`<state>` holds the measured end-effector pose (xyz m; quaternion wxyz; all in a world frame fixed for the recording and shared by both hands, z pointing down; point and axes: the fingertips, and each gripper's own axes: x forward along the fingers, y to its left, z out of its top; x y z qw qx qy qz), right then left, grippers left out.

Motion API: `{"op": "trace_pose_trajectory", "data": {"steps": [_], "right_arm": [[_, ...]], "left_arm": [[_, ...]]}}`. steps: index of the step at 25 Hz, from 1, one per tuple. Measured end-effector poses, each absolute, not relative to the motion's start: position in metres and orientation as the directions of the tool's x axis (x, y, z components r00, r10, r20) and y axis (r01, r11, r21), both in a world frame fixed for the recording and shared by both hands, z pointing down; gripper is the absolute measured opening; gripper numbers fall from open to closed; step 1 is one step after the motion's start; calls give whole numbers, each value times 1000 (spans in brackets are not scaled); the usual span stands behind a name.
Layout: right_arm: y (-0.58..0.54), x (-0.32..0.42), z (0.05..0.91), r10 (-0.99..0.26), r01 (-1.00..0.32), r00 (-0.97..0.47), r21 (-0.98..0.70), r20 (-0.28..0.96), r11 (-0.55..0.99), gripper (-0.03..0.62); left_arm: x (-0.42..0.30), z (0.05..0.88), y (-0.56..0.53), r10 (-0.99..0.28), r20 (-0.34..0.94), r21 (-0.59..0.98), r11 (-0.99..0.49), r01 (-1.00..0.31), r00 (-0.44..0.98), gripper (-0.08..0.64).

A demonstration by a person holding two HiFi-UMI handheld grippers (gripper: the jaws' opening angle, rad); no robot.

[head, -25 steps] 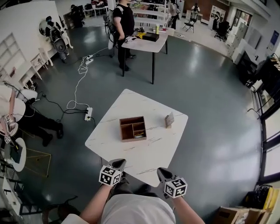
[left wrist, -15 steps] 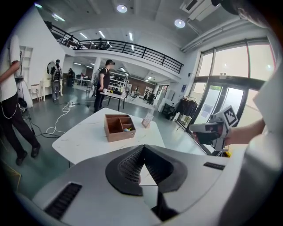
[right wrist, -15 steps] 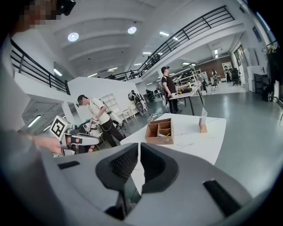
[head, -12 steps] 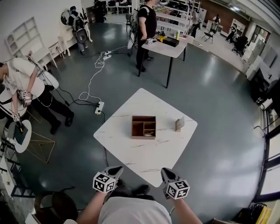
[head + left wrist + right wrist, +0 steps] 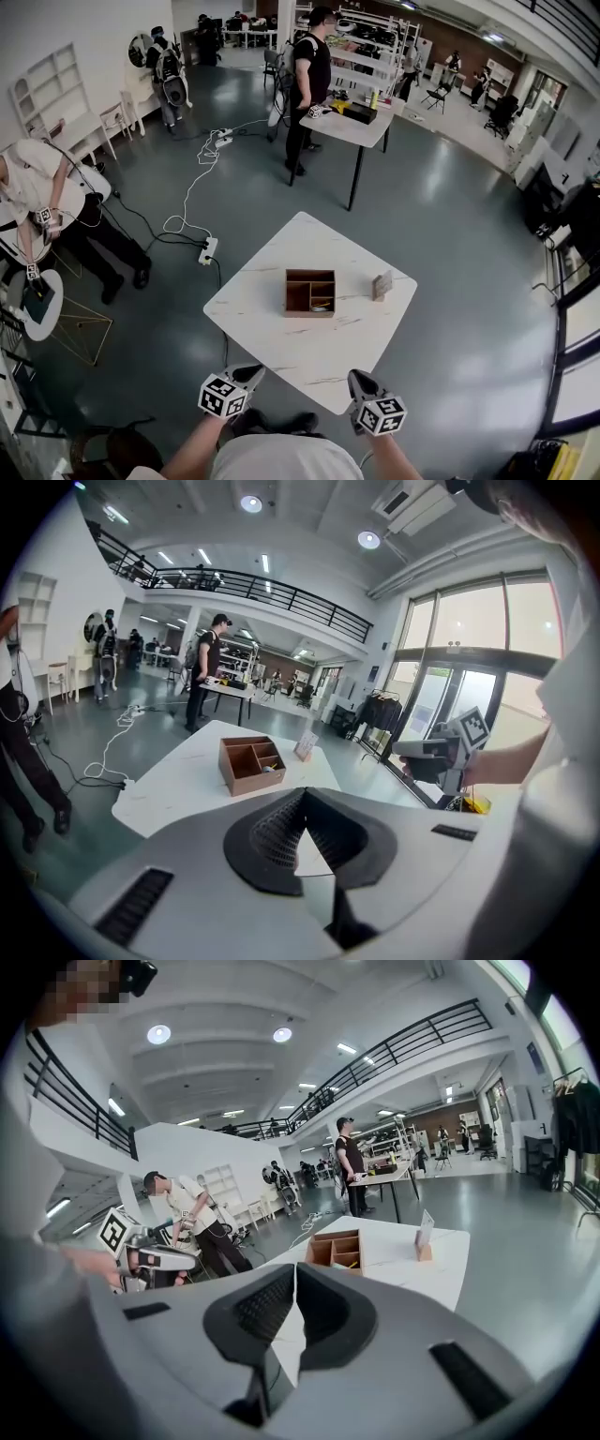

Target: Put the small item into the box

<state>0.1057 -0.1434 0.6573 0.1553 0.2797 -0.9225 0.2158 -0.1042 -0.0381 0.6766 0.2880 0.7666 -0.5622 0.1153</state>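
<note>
The left hand-held gripper (image 5: 251, 375) and the right hand-held gripper (image 5: 359, 381) are held low, close to the body. Each is pressed shut with nothing between its jaws. Farther out, a brown wooden box with compartments (image 5: 290, 293) is seen in the middle of the white square marble-look surface (image 5: 272, 342), with a small pale item (image 5: 322, 305) lying in its near right compartment and a small card on a wooden stand (image 5: 382, 284) near its right side. The putting-in step is judged done; if more is wanted, the surface must be stepped up to first and a hand-held gripper opened.
</note>
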Motion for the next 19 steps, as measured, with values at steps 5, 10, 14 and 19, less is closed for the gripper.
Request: {"op": "trace_pose_trajectory", "data": {"steps": [5,10,14,19], "right_arm": [[-143,100,653,-460,-591,-790,-304,406,747,31],[-144,94,652,-464,-595,-786,-294,409,748,31],[-143,89,651,-466,-595,-786,-293,405,749,31],[-141,85,650,-460,-587,-791,-288,404,757,31]], "left_arm": [[-112,676,-40,-799,492,321,-204,-925,347,14],[-122,675,-43,-801,490,320,-202,-926,344,14],[-128,680,-40,-795,504,326,-188,-927,339,14],[-129,684,-37,-792,505,332,-189,-924,343,14]]}}
